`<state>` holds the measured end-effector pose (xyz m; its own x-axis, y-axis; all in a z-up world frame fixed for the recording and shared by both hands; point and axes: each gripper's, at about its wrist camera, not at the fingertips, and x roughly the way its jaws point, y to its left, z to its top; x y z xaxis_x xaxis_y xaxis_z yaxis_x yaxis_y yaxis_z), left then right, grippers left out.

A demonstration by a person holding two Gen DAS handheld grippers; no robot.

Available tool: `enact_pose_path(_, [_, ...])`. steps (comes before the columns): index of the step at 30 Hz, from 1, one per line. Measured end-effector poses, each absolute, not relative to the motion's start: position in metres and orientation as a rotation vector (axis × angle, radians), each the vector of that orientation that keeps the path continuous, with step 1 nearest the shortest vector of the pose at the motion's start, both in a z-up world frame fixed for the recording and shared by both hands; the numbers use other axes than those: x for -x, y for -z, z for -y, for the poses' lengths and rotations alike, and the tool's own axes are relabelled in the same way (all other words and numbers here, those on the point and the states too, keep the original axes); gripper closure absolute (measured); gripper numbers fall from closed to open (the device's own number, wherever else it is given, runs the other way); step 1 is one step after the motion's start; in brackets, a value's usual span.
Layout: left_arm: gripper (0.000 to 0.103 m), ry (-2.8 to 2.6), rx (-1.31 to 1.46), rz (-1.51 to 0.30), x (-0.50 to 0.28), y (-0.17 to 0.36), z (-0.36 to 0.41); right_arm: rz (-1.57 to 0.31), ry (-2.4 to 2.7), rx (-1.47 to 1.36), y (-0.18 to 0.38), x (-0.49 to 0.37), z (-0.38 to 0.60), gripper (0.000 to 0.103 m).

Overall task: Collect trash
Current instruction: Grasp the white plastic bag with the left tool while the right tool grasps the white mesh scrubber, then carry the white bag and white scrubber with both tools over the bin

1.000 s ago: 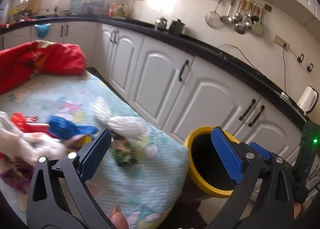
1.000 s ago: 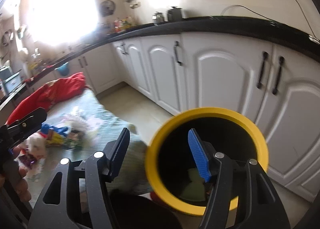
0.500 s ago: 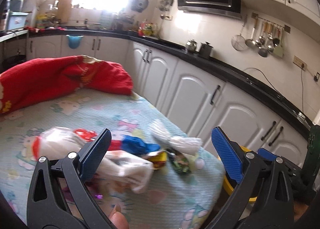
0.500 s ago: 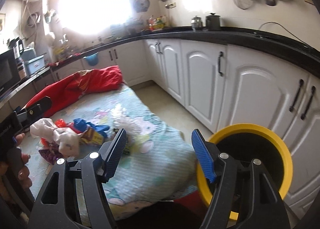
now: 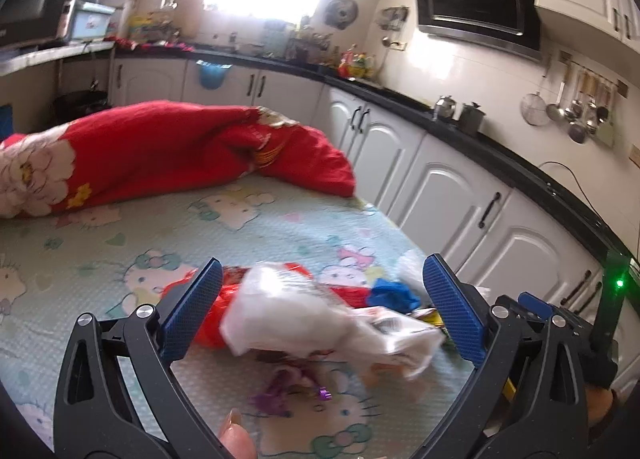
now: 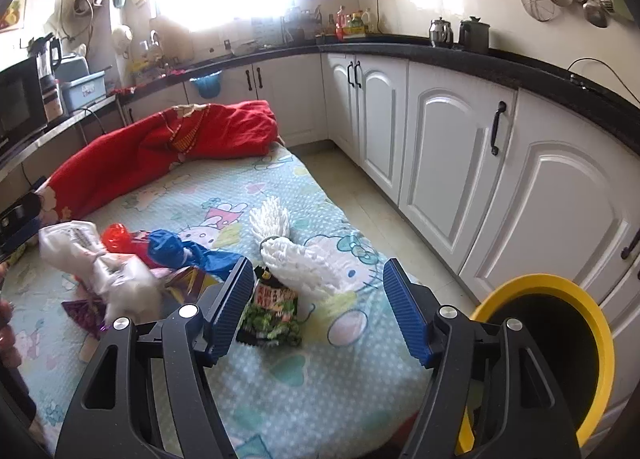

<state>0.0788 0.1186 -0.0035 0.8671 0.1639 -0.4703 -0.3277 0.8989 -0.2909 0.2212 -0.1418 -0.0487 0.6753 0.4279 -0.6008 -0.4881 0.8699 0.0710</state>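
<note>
Now we hold both tools gaping and empty, left tool (image 5: 324,307) and right tool (image 6: 318,305), above wrappers (image 6: 270,309) on the bed (image 6: 280,379).

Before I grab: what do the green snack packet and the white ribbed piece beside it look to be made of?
Green snack packet: looks like glossy printed plastic film, creased and shiny. White ribbed piece: probably soft foam netting, matte with a regular ribbed mesh; could be plastic.

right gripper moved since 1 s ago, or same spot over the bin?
Yes. The right gripper has swung away from the yellow bin, which was between its fingers and now sits at the frame's right edge. It now aims at the green snack packet, jaws open.
</note>
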Motion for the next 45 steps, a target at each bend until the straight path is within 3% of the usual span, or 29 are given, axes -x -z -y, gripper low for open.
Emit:
enact_pose_path(13, [0.011, -0.207, 0.569, -0.554, -0.080, 0.036, -0.153, -0.730, -0.535, 0.108, 0.074, -0.255, 0.113, 0.039])
enact_pose_path(16, [0.020, -0.202, 0.567, -0.563, -0.081, 0.038, -0.151, -0.759, -0.555, 0.104, 0.080, -0.259, 0.110, 0.053])
enact_pose_path(18, [0.027, -0.201, 0.566, -0.571, -0.082, 0.038, -0.149, -0.773, -0.569, 0.106, 0.083, -0.260, 0.108, 0.074])
enact_pose_path(21, [0.040, -0.205, 0.561, -0.579, -0.082, 0.039, -0.149, -0.768, -0.583, 0.108, 0.083, -0.257, 0.110, 0.085])
enact_pose_path(28, [0.066, -0.204, 0.544, -0.587, -0.082, 0.037, -0.148, -0.750, -0.591, 0.088, 0.080, -0.247, 0.119, 0.087])
enact_pose_path(31, [0.072, -0.193, 0.543, -0.585, -0.081, 0.036, -0.148, -0.730, -0.586, 0.074, 0.075, -0.242, 0.123, 0.087])
enact_pose_path(45, [0.078, -0.173, 0.487, -0.475, -0.065, -0.003, -0.138, -0.642, -0.552, 0.048, 0.046, -0.216, 0.147, 0.088])
